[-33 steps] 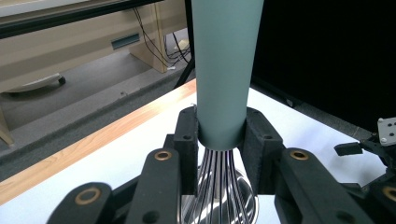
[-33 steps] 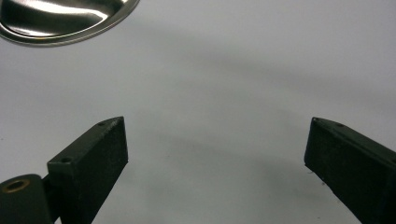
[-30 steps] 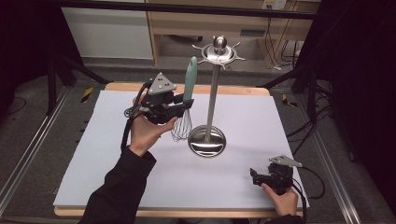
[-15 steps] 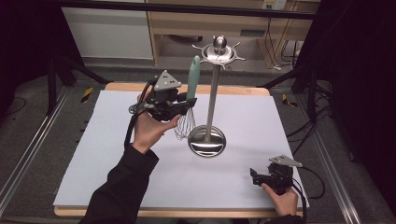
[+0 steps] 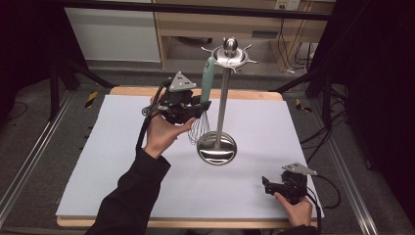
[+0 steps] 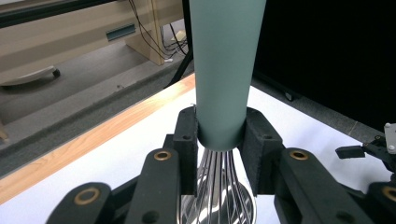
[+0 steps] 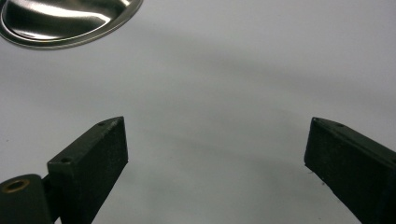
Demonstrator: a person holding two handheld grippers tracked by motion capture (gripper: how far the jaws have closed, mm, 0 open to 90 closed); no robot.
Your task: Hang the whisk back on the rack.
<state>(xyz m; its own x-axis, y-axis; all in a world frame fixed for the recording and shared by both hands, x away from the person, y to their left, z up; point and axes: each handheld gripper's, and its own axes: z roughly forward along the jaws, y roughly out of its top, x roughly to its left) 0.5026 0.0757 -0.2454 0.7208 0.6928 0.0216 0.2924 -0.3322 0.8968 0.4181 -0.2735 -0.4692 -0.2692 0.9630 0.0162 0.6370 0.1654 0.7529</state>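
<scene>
A whisk with a teal handle and wire head is held upright above the white table cover, just left of a steel utensil stand. My left gripper is shut on the lower end of the teal handle, with the wires hanging below the jaws. The handle's top is close under the stand's hooked crown. My right gripper rests open near the table's front right corner, with nothing between its jaws; the gap frames bare white cover.
The stand's round steel base sits mid-table and its rim lies ahead of the right gripper. A wooden table edge runs along the back. Cables and a wooden cabinet lie beyond the table.
The left gripper has lifted the whisk slightly up and toward the stand's crown. The right gripper has stayed in place.
</scene>
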